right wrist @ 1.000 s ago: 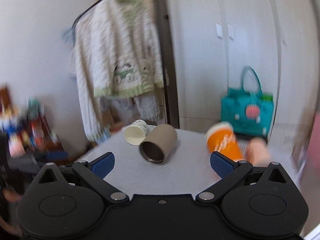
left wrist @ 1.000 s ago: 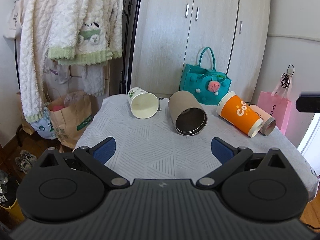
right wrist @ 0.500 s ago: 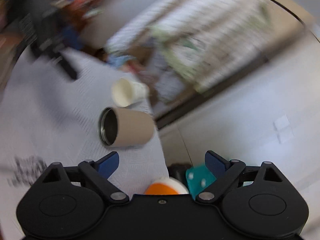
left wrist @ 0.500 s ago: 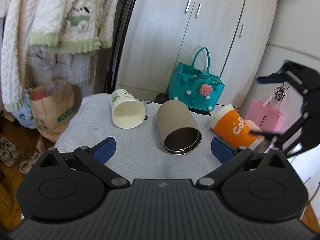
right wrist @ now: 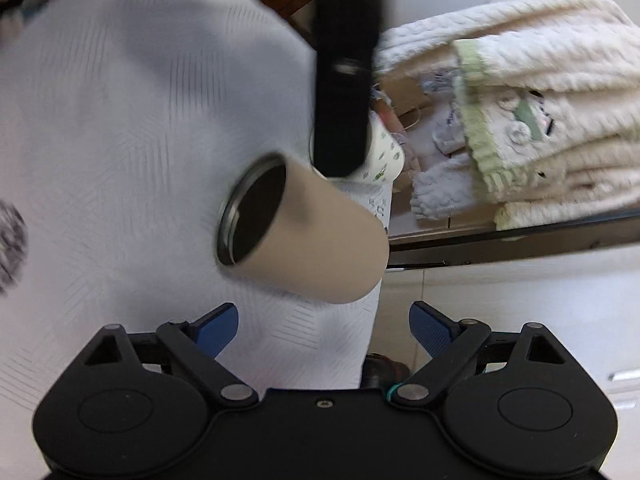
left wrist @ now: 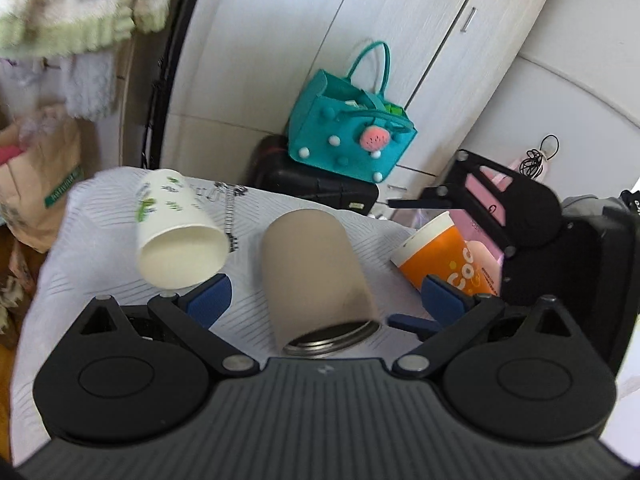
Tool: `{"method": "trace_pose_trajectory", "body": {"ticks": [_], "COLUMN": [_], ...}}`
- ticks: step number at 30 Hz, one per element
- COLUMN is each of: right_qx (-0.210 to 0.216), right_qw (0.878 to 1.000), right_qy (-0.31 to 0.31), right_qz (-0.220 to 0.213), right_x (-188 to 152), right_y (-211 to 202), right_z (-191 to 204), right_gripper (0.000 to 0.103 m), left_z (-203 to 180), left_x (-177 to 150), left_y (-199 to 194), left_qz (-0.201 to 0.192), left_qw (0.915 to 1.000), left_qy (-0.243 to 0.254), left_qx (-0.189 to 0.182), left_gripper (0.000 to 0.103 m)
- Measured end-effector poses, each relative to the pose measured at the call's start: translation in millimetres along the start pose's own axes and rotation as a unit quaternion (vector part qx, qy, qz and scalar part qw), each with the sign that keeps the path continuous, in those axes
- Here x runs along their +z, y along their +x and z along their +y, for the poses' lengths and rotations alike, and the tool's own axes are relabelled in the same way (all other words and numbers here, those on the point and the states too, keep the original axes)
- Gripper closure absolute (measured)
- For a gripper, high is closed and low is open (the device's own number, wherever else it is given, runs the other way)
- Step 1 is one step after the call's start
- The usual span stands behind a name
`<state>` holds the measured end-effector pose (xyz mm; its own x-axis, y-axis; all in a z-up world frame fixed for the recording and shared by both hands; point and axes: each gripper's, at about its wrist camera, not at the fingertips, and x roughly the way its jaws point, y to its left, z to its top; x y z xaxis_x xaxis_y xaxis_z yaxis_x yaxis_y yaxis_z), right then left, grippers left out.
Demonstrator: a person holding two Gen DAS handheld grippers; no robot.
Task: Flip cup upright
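Note:
A tan metal-lined cup [left wrist: 316,276] lies on its side on the white cloth table [left wrist: 80,248], mouth toward me. My left gripper [left wrist: 324,300] is open, its blue pads on either side of the cup's mouth end. My right gripper [right wrist: 324,326] is open and empty; its view looks sideways at the same cup [right wrist: 304,240], just beyond its pads. The right gripper also shows in the left wrist view [left wrist: 500,208], over an orange cup [left wrist: 448,256] that lies on its side. A white paper cup [left wrist: 176,232] with green prints lies on its side at the left.
A teal bag [left wrist: 352,136] on a black case stands behind the table before the wardrobe. A pink bag [left wrist: 492,184] is at the right. A brown paper bag [left wrist: 44,184] and hanging fleece clothes [right wrist: 540,120] are at the left. The left gripper crosses the right wrist view [right wrist: 344,80].
My left gripper has moved forward and down until its pads flank the tan cup. My right gripper has swung round and tilted over the orange cup, now facing the tan cup from the side.

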<state>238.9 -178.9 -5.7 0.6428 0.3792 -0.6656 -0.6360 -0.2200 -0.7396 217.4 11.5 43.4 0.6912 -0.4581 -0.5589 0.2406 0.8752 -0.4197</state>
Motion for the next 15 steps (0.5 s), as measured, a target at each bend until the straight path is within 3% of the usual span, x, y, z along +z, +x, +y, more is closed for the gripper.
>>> {"method": "trace_pose_trajectory", "body": {"ticks": [4, 7, 10, 15], "right_qx": [0.008, -0.011, -0.032, -0.013], "right_qw": [1.0, 0.999, 0.999, 0.998], "right_qy": [-0.004, -0.023, -0.042, -0.062], "right_qz": [-0.005, -0.024, -0.013, -0.018], "right_x": [-1, 2, 6, 9], "right_y": [15, 18, 27, 32], "right_z": [-3, 1, 1, 3], "right_gripper": [0.012, 0.012, 0.009, 0.009], "left_z": [1, 8, 15, 19], "left_x": [3, 5, 13, 16], "left_y": [16, 20, 24, 39], "left_qz": [0.009, 0.003, -0.007, 0.024], "left_qw": [1.0, 0.9999, 0.9999, 0.9995], "left_qy": [-0.001, -0.013, -0.009, -0.007], "left_qx": [0.003, 0.004, 0.002, -0.017], "left_gripper": [0.003, 0.004, 0.004, 0.013]}}
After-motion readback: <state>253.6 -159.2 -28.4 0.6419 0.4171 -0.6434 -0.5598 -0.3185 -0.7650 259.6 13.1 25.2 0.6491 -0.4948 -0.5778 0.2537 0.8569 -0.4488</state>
